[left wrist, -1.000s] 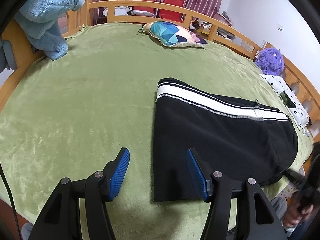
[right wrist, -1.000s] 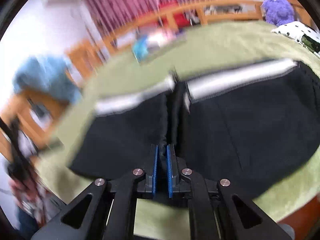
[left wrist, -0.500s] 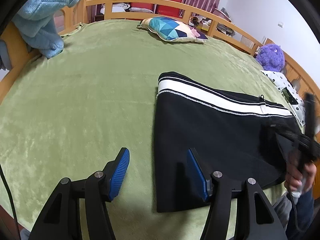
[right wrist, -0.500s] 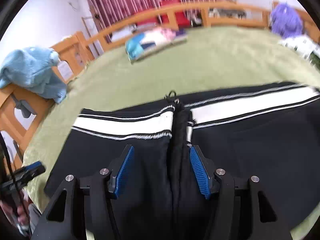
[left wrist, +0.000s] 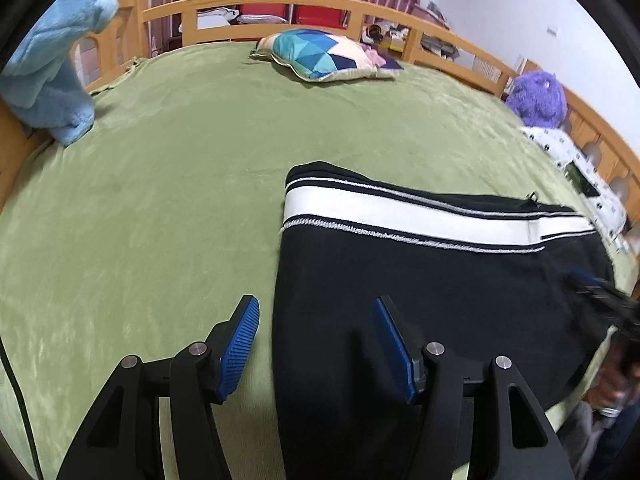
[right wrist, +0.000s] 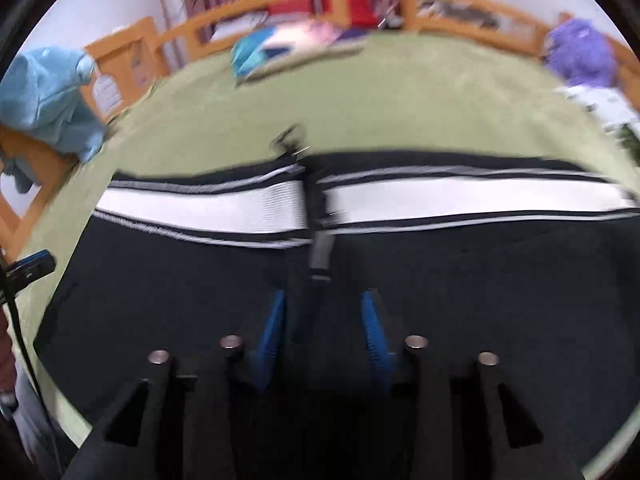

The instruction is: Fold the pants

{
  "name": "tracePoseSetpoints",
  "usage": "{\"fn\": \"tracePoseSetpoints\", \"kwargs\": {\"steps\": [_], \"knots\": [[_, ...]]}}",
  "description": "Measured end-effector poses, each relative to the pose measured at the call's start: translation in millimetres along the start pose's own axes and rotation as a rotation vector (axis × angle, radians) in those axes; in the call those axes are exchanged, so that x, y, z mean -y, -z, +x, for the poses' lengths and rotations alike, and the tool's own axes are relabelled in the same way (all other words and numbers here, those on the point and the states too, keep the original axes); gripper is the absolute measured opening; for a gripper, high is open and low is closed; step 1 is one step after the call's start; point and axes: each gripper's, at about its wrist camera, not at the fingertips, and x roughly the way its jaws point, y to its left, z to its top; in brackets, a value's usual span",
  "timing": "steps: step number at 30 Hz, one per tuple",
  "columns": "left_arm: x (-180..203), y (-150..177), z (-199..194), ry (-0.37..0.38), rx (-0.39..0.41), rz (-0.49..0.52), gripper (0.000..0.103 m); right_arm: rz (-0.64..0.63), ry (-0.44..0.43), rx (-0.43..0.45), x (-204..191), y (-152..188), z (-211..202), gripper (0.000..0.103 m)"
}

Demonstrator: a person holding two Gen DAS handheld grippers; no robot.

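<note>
One pair of black pants (left wrist: 420, 280) with a white side stripe lies folded on the green bed cover (left wrist: 160, 200), toward its near right part; wide bare cover lies to the left and beyond. The left gripper (left wrist: 316, 340) hovers with its fingers apart and empty, straddling the pants' left edge. The right gripper (right wrist: 324, 320), blurred, has just been opening; a ridge of black cloth lies between its fingers, unpinched. One patterned pillow (left wrist: 324, 56) lies far off, one purple plush (left wrist: 538, 98) by the wooden rail (left wrist: 360, 4).
</note>
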Motion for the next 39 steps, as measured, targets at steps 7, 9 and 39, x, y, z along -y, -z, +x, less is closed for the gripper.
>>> {"fn": "tracePoseSetpoints", "kwargs": {"steps": [7,9,39], "knots": [[-5.8,-5.5,31.0,0.011,-0.076,-0.05,0.057,0.186,0.357,0.107,127.7,39.9,-81.7,0.055],[-5.6,-4.7,38.2,0.007,-0.089,-0.049,0.057,0.266,0.408,0.082,165.4,49.8,-86.5,0.055],[-11.1,-23.2,79.0,0.14,-0.124,-0.057,0.047,0.532,0.258,0.083,249.5,33.0,-1.8,0.081]]}}
